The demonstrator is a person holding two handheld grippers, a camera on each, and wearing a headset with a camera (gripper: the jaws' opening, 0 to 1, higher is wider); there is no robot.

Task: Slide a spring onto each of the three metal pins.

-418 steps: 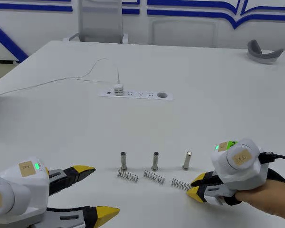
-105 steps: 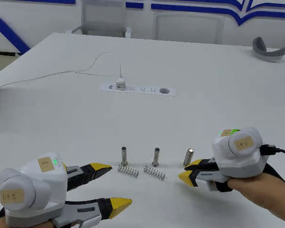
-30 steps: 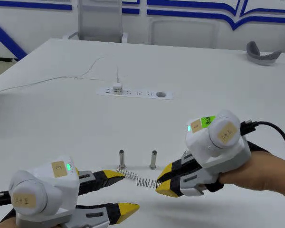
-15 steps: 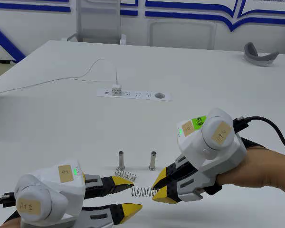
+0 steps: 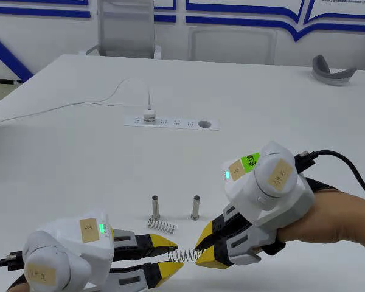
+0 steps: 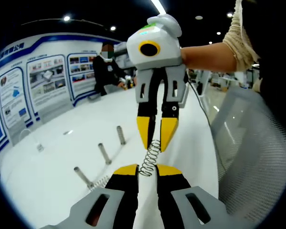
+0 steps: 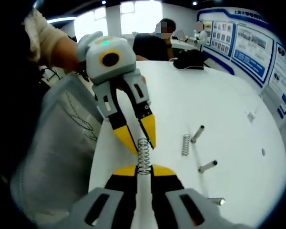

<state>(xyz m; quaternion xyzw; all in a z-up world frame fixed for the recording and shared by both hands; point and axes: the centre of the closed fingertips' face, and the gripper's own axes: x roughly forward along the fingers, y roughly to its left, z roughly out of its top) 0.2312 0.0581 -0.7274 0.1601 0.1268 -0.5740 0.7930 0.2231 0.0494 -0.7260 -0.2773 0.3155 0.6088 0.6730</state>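
We've got a thin coiled wire spring (image 5: 184,255) strung between the two tools over the near edge of the smooth white table (image 5: 79,152). The right gripper (image 5: 198,255) has its pointed yellow tips pressed together on the coil's right end. The left gripper (image 5: 172,255) has its tips on either side of the left end, and honestly we can't tell if they're actually squeezing it. Both tools are glossy white plastic shells with black fingers. Just beyond them the left pin (image 5: 155,207) and middle pin (image 5: 196,207) stand upright, short shiny metal cylinders. A second spring (image 5: 162,225) lies flat just in front of the left pin. In the head view the right gripper's body covers the table right of the middle pin. The left gripper view gives us the right pin (image 6: 120,135) too, so three in a row, but it's too blurry for us to read its surface.
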